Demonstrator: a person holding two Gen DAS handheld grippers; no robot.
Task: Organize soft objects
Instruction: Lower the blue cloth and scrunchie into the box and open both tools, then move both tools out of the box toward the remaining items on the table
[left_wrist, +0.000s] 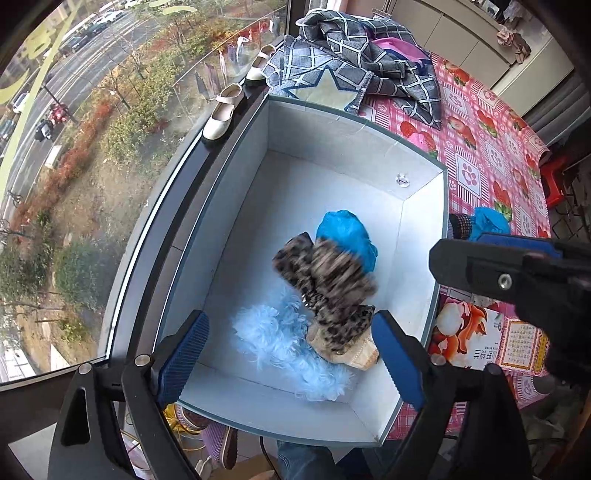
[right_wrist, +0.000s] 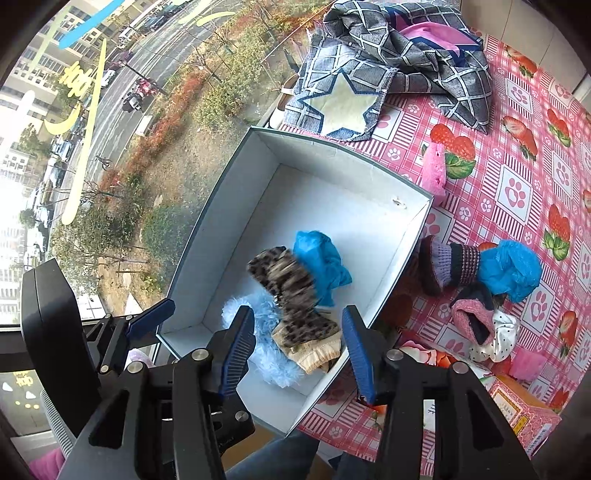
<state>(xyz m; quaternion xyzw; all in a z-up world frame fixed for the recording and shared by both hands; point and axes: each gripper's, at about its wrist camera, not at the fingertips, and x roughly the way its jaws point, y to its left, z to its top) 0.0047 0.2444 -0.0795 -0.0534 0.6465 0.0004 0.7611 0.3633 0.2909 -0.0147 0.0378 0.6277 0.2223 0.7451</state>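
Note:
A white box (left_wrist: 332, 147) with a grey rim stands at the table's window edge. It holds a crumpled blue piece (left_wrist: 343, 232), a light blue fluffy piece (left_wrist: 273, 332) and a beige item (left_wrist: 354, 354). A leopard-print soft piece (left_wrist: 325, 280) lies over them and looks blurred. My left gripper (left_wrist: 290, 358) points straight down over the box, open wide, its pads clear of everything. My right gripper (right_wrist: 298, 354) hangs over the box's near corner, also open. The leopard piece (right_wrist: 288, 280) shows beyond its fingers, untouched.
On the pink strawberry tablecloth (right_wrist: 517, 192) right of the box lie a blue crumpled piece (right_wrist: 513, 269), a knitted sock (right_wrist: 450, 266), a pink knit (right_wrist: 469, 317) and a dotted scrunchie (right_wrist: 498, 339). A grey checked cloth (right_wrist: 369, 74) lies behind. Shoes (left_wrist: 221, 114) stand on the sill.

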